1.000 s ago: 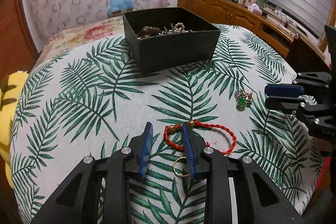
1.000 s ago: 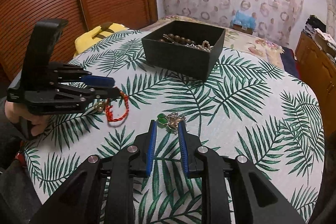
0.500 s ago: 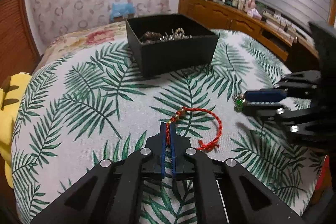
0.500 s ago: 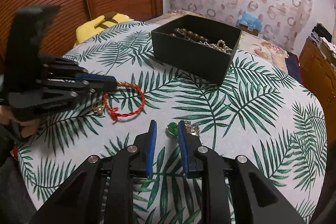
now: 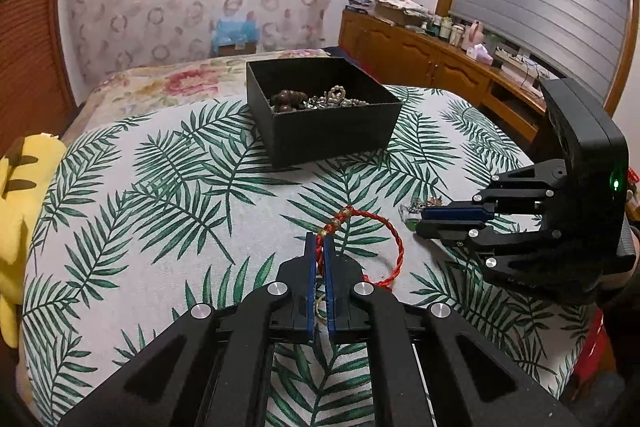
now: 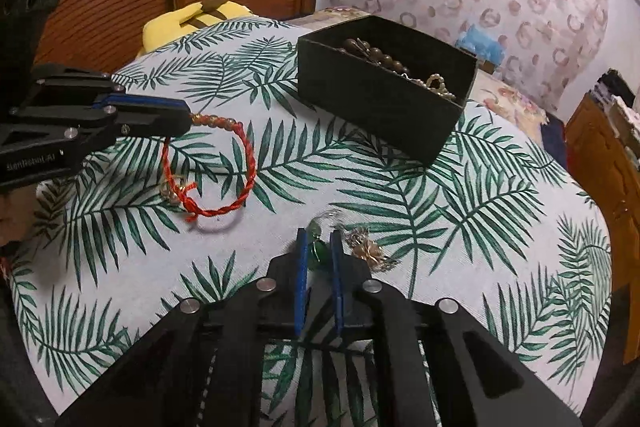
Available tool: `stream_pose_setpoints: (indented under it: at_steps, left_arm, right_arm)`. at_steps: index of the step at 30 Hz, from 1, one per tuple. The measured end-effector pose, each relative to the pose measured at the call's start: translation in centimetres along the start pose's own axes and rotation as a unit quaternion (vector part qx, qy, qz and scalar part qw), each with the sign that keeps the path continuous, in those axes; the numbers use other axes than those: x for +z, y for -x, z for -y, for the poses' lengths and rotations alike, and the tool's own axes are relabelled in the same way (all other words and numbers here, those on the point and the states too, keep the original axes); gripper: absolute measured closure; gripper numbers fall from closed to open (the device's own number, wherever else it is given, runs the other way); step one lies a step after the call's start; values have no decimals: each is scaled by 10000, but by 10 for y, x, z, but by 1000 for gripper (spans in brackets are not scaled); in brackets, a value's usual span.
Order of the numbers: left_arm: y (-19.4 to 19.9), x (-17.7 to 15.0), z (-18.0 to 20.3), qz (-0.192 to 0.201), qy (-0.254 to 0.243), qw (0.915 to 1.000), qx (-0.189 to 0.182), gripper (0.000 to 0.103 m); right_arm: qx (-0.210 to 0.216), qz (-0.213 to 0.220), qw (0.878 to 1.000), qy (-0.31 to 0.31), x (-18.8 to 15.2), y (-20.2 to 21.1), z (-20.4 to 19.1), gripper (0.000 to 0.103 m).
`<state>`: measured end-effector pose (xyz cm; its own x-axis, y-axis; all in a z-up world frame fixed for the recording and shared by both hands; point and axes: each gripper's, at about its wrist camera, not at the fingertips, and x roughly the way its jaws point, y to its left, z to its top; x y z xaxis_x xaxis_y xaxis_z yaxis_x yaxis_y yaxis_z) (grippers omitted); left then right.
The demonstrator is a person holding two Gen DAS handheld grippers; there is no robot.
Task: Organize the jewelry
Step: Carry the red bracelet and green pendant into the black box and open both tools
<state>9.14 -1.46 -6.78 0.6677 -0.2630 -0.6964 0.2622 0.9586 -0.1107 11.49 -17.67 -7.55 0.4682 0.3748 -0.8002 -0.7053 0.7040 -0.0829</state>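
Two pieces remain outside black box (image 5: 336, 131), which holds beads and chains: left gripper (image 5: 319, 247) clenched on red bracelet (image 5: 384, 227); right gripper (image 6: 319, 247) closing around green-stone pendant (image 6: 318, 253) on the cloth.

We carry two matching grippers: the left gripper (image 5: 319, 247) and right gripper (image 6: 319, 247), each of matte black plastic linkage arms with round silver screw heads and slim blue finger pads (image 5: 309, 269). Behind the right gripper's linkage sits a black housing (image 5: 580, 139) with one green light; the left gripper's side bears small white lettering (image 6: 30, 157).
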Motion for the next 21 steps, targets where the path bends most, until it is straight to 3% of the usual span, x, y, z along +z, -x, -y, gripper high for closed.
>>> stream_pose_setpoints:
  at_steps: [21]
  left_arm:
    - [13,21,11,343,-60,9994,-40,100]
  right_arm:
    - [166,957,9941,-477,22,75,39,93]
